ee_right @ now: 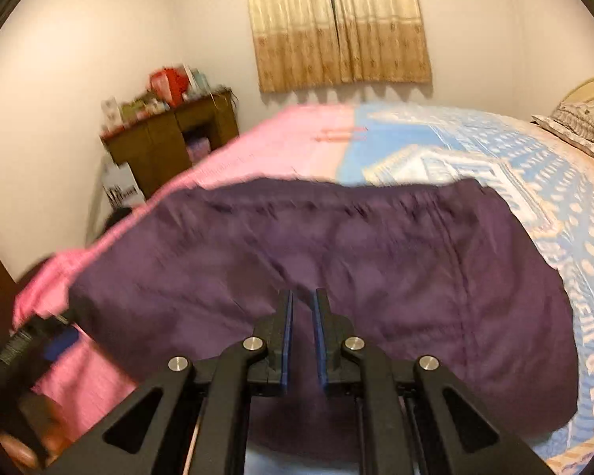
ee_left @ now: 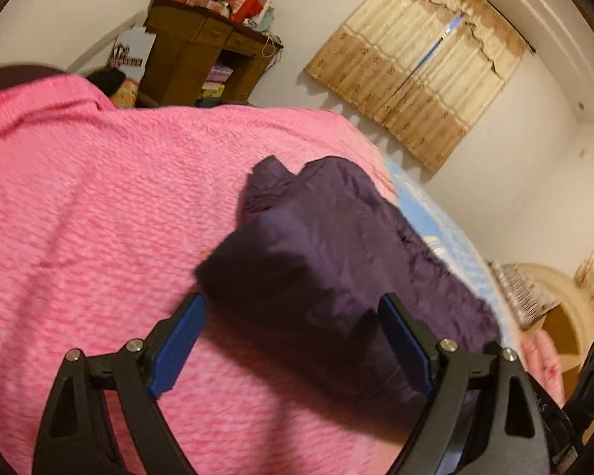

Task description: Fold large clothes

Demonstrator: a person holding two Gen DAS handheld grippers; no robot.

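Left wrist view: the left claw (ee_left: 293, 340) has its jaws wide apart. Nothing is pinched between them.
Purple coat in this view: the purple coat (ee_left: 336, 245) lies bunched on the pink blanket (ee_left: 99, 206). Its near corner sits just in front of the open jaws, not held.
Behind the coat: a brown desk (ee_left: 202, 59) stands far past the coat, and a curtain (ee_left: 415, 79) hangs on the wall.

Right wrist view: the right claw (ee_right: 301, 316) looks nearly closed, with only a thin gap. I think no cloth is in it, but blur makes that hard to see.
Purple coat here: the purple coat (ee_right: 376, 261) is spread wide just ahead of the claw. It covers part of the pink blanket (ee_right: 281, 142) and part of the blue blanket (ee_right: 514, 182).
Beside the coat: a pillow (ee_right: 582, 130) rests far off to its right.

How it will feel: soft, floppy and puffy, probably light. It may slip and sag.
Where to grab: pinch an edge or corner, one claw on each side of the coat.
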